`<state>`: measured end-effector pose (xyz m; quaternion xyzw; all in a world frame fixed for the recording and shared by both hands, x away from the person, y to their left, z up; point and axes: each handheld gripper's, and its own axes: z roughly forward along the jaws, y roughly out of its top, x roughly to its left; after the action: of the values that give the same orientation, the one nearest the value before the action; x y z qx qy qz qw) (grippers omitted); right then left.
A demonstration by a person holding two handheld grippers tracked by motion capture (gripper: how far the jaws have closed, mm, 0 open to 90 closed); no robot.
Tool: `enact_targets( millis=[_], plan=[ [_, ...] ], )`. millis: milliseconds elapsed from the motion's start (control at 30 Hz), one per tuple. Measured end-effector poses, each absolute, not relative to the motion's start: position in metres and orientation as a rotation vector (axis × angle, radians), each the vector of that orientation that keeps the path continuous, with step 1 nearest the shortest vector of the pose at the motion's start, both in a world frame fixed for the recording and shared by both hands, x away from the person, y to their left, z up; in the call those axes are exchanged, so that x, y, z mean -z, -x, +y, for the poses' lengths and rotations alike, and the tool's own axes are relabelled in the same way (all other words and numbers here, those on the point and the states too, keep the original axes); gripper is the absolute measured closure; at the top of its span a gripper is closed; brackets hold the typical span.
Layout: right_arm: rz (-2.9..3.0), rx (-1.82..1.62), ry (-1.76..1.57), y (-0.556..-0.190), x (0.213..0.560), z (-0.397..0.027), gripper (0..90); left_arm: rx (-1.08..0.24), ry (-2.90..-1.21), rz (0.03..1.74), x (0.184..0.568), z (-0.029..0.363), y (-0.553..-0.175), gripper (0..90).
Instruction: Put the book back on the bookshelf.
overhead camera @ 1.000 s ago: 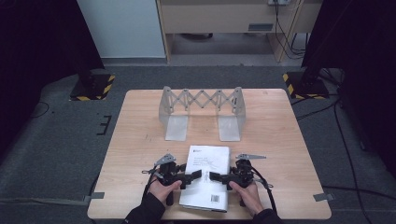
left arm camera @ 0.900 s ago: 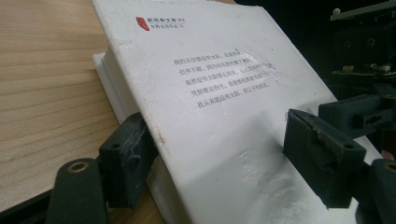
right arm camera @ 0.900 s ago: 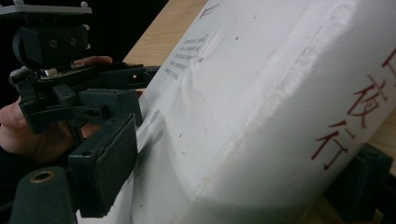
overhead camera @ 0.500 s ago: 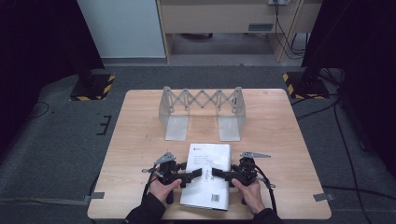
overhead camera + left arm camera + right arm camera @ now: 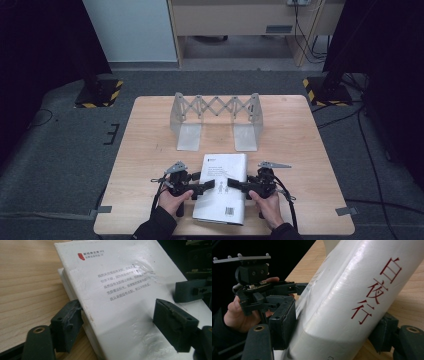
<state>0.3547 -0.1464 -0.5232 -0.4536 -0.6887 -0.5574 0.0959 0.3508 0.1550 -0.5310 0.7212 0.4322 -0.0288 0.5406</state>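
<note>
A white book (image 5: 222, 187) with red characters on its spine (image 5: 374, 292) lies near the table's front edge. My left gripper (image 5: 207, 186) reaches over its left long edge. Its jaws have just been opening: one pad (image 5: 67, 325) rests against the page edge, the other (image 5: 172, 327) hovers over the cover (image 5: 120, 285), so it stands open around that edge. My right gripper (image 5: 235, 184) has just been closing and is now shut on the book's spine side, its fingers (image 5: 283, 322) pressing the cover. The left gripper (image 5: 297, 288) shows beyond the book.
A grey expanding book rack (image 5: 215, 117) stands at the back middle of the wooden table (image 5: 300, 145). A person's hands (image 5: 172, 200) hold both grippers at the front edge. Dark stands with striped bases (image 5: 327, 92) flank the table on the floor.
Both grippers stay at the book's two long edges. The right gripper has edged slightly to the right. The book has not visibly moved.
</note>
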Motion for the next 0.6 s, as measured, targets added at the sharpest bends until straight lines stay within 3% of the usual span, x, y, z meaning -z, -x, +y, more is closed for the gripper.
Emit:
enact_targets(
  millis=[267,600],
  plan=[
    [-2.038,1.650,1.347,-0.3545,0.5232,-0.1465,31.8,0.185,-1.681,1.060,0.5410,0.1580,-0.3523,9.9],
    [-2.063,1.664,1.326,-0.3542,0.5185,-0.1453,32.7,0.188,-1.688,0.976,0.5352,0.1550,-0.3500,18.3]
  ],
)
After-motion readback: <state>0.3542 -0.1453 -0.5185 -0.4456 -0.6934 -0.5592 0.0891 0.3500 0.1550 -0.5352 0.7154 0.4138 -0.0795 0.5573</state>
